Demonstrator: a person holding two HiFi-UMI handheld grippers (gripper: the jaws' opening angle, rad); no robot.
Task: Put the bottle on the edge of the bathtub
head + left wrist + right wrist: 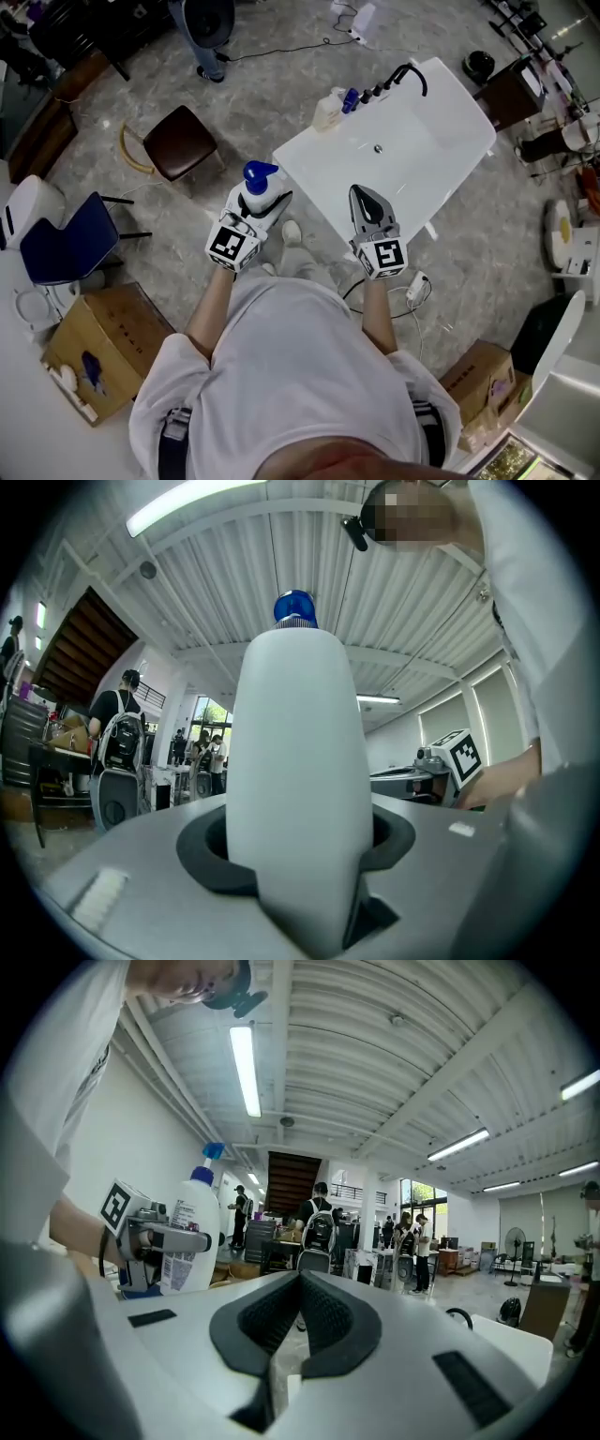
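Nearest the head camera, the person's white shirt (pixel 300 375) is filling the lower frame, and both forearms are reaching out over the grey floor (pixel 178 253). The left claw (pixel 267 206) is pinching the white bottle (pixel 255 197) round its body, jaws part-way spread against its sides. The bottle is standing upright with its blue cap (pixel 260 172) on top, and in the left gripper view its body is filling the gap between the pads. The right claw (pixel 364 199) is riding alongside with its jaws pressed together and nothing between them. The bottle is hanging in the air just short of the leftmost corner of the white bathtub (pixel 314 183), not yet over the rim and touching nothing but the claw. Along the tub's far edge, near the black faucet (pixel 405 73), a cream bottle (pixel 328 111) and a small blue item (pixel 351 98) are sitting on the rim. By my reading the carrying step is under way: the grasp is made, the placing is not. The next move is calling for bringing the bottle over a bare stretch of rim, lowering it until its base is sitting flat, and only then spreading the jaws. An off-centre base could be tipping into the tub or onto the floor.
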